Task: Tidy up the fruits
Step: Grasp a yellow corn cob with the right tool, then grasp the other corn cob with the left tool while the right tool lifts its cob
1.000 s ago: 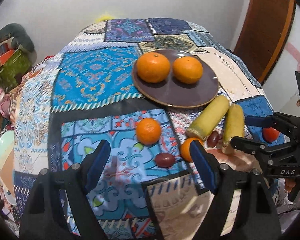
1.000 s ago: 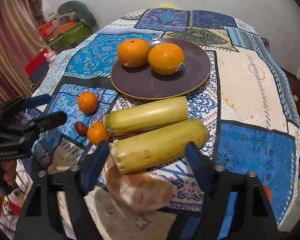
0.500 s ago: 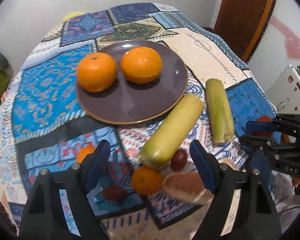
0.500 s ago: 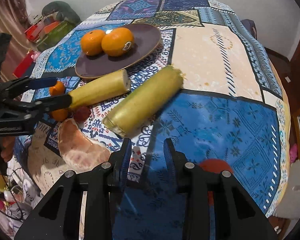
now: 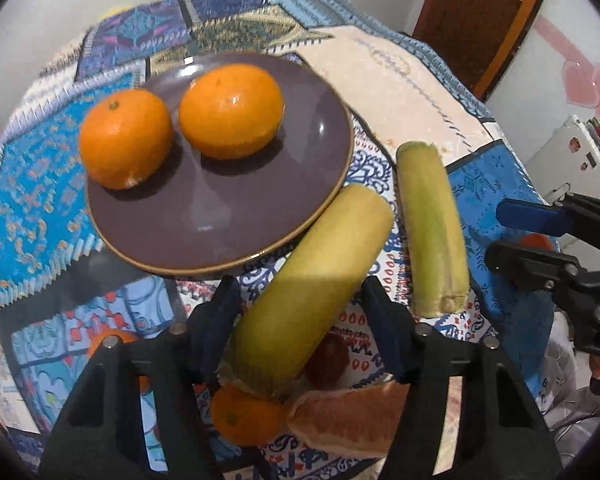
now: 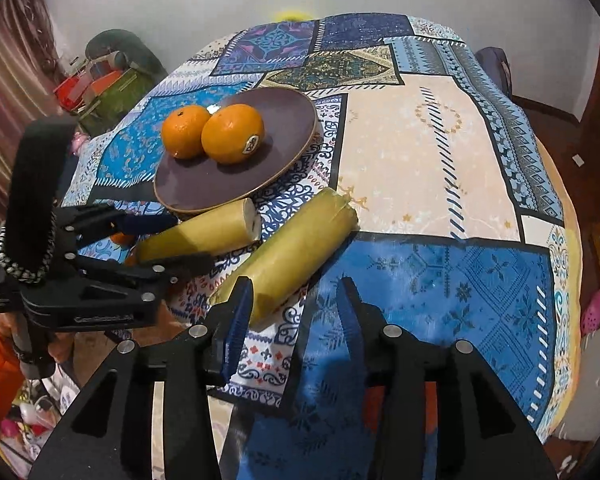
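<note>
A brown plate point(image 5: 236, 236) holds two large oranges point(image 5: 126, 138) point(image 5: 231, 110); it also shows in the right wrist view point(image 6: 296, 136). Two yellow-green cane pieces lie beside it. My left gripper point(image 5: 300, 300) is open with its jaws on either side of the nearer cane piece point(image 5: 312, 284). The second cane piece point(image 5: 430, 228) lies to its right. My right gripper point(image 6: 296, 300) is open and empty, its jaws just in front of the second cane piece's end point(image 6: 296, 256). A small orange point(image 5: 246, 416), a dark red fruit point(image 5: 328, 360) and a peeled pomelo segment point(image 5: 352, 420) lie under the left gripper.
A patchwork cloth point(image 6: 440, 152) covers the round table. Another small orange point(image 5: 110, 340) lies at the left behind the left finger. A wooden door point(image 5: 480, 20) stands at the far right, and clutter point(image 6: 104, 80) sits beside the table at the left.
My left gripper has moved forward and down so its jaws now straddle the nearer cane piece. My right gripper has opened wider and come closer to the second cane piece.
</note>
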`<state>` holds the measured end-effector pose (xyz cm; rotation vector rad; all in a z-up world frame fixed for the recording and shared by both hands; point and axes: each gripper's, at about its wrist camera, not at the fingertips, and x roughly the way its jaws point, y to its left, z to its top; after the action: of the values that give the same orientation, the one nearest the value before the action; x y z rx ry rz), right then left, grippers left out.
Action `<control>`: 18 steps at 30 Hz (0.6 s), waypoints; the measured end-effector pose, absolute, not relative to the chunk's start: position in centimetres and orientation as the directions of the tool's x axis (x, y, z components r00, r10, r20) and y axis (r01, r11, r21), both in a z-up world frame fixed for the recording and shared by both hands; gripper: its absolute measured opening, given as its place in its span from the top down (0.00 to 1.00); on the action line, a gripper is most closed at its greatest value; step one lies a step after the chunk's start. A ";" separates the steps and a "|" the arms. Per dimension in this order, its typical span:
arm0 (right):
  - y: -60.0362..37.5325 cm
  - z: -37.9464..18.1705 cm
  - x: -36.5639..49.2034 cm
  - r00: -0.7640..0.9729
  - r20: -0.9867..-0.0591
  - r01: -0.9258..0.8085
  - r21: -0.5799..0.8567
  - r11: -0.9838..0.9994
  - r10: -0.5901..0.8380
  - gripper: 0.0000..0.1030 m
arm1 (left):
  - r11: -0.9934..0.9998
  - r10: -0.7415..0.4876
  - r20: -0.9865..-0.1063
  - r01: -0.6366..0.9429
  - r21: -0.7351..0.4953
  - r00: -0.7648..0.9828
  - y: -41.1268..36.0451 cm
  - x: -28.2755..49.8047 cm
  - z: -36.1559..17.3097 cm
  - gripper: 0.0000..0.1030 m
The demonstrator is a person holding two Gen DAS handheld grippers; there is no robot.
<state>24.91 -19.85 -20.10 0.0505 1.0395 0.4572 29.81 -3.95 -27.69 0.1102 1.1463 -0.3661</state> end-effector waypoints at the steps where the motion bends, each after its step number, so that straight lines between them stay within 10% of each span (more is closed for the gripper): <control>1: -19.9 -20.2 25.0 0.419 -0.817 -0.338 0.266 0.903 0.397 0.57 | 0.935 -0.235 -0.902 0.339 -0.108 0.361 -3.9 29.9 -27.8 0.39; 18: -18.1 -22.0 27.8 0.404 -0.828 -0.295 0.284 0.912 0.388 0.46 | 0.925 -0.261 -0.887 0.363 -0.116 0.381 -3.6 28.5 -27.4 0.50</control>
<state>27.78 -18.07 -22.02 0.0977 1.0711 0.4319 28.54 -3.62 -27.39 0.1027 1.1106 -0.3989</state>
